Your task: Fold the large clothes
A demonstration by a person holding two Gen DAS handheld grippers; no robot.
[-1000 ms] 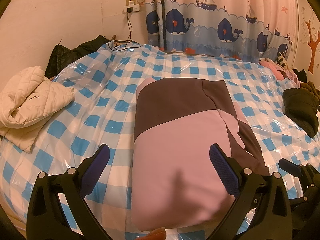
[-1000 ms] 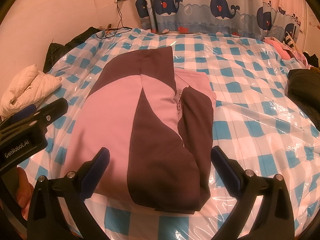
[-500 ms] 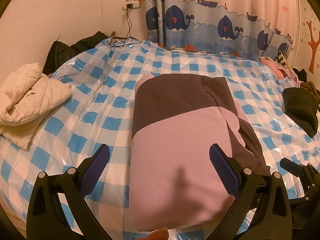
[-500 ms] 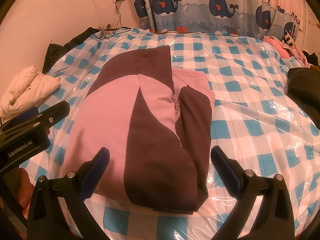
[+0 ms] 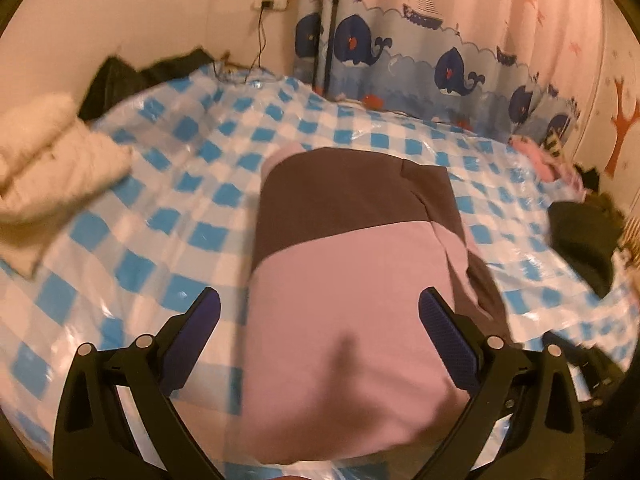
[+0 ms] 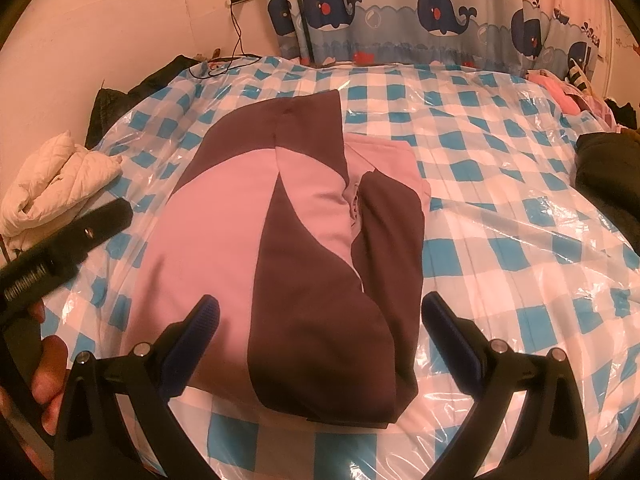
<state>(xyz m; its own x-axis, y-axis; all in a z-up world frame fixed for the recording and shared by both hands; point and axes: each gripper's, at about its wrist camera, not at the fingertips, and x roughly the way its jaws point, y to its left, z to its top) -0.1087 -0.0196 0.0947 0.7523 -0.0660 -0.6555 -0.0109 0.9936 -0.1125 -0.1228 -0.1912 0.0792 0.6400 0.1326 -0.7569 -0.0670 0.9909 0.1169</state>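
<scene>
A large pink and dark brown garment (image 5: 352, 288) lies folded into a long strip on the blue checked bed; it also shows in the right wrist view (image 6: 288, 240). My left gripper (image 5: 320, 332) is open and empty, hovering over the garment's near pink end. My right gripper (image 6: 320, 332) is open and empty over the garment's near brown end. The left gripper's body (image 6: 64, 248) shows at the left edge of the right wrist view, held in a hand.
The bed (image 6: 500, 220) has a clear plastic cover over its blue checks. A cream quilted jacket (image 6: 56, 184) lies at the left edge. Dark clothes (image 6: 608, 184) and pink items (image 6: 560, 92) lie at the right. A whale curtain (image 6: 420, 16) hangs behind; a cable (image 6: 236, 48) hangs from a wall socket.
The left gripper's view has shifted and blurred, with the garment's near end now closer beneath it. The right gripper has edged slightly nearer the garment. Both stay open.
</scene>
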